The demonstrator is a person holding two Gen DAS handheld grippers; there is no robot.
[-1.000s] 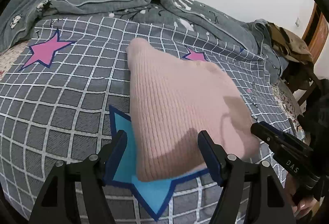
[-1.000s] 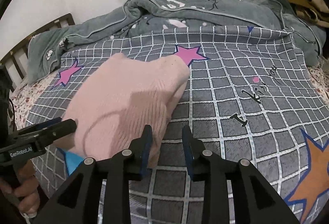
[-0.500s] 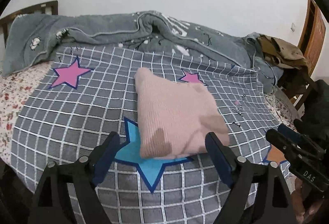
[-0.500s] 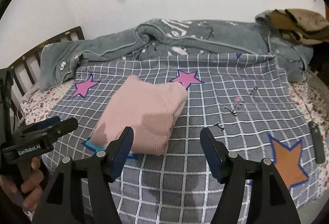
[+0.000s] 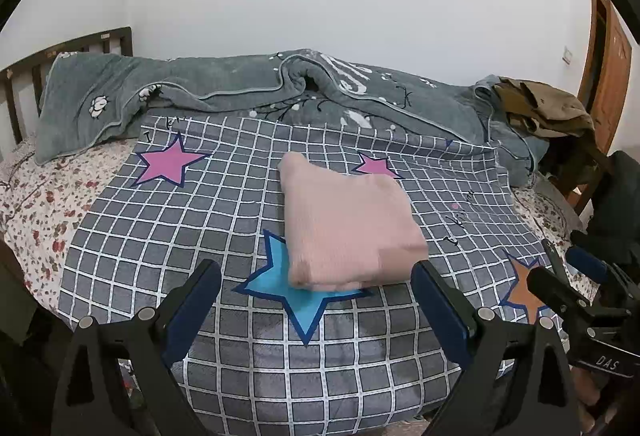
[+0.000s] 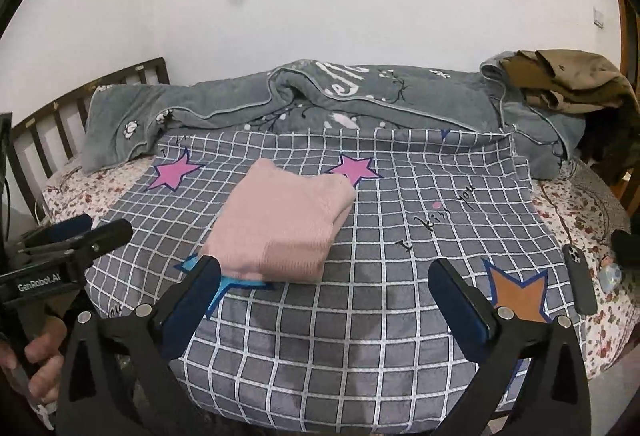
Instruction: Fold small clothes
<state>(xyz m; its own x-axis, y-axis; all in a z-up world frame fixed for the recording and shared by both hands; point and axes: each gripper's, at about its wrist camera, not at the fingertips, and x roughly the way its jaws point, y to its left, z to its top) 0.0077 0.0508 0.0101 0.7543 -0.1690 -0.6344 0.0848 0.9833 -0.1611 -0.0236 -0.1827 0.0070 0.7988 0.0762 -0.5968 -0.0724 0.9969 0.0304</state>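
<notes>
A pink knitted garment (image 5: 344,232) (image 6: 284,228) lies folded into a flat packet on the grey checked blanket (image 5: 168,236) (image 6: 420,220), partly over a blue star. My left gripper (image 5: 316,288) hangs above the blanket's near edge, back from the garment. Its jaws are still opening, and nothing is between them. My right gripper (image 6: 324,288) hovers to the right of the garment, jaws likewise opening wide and empty. Each gripper shows at the side of the other's view, held in a hand (image 6: 40,360).
A rumpled grey quilt (image 5: 248,92) lies along the back of the bed by the white wall. Brown clothes (image 6: 568,80) are piled at the back right. A dark phone (image 6: 580,284) rests on the floral sheet at right. A wooden headboard (image 6: 52,124) stands at left.
Both grippers pulled back and up away from the pink garment, and their jaws widened. The right gripper went from nearly shut to wide. The garment stayed folded on the blanket.
</notes>
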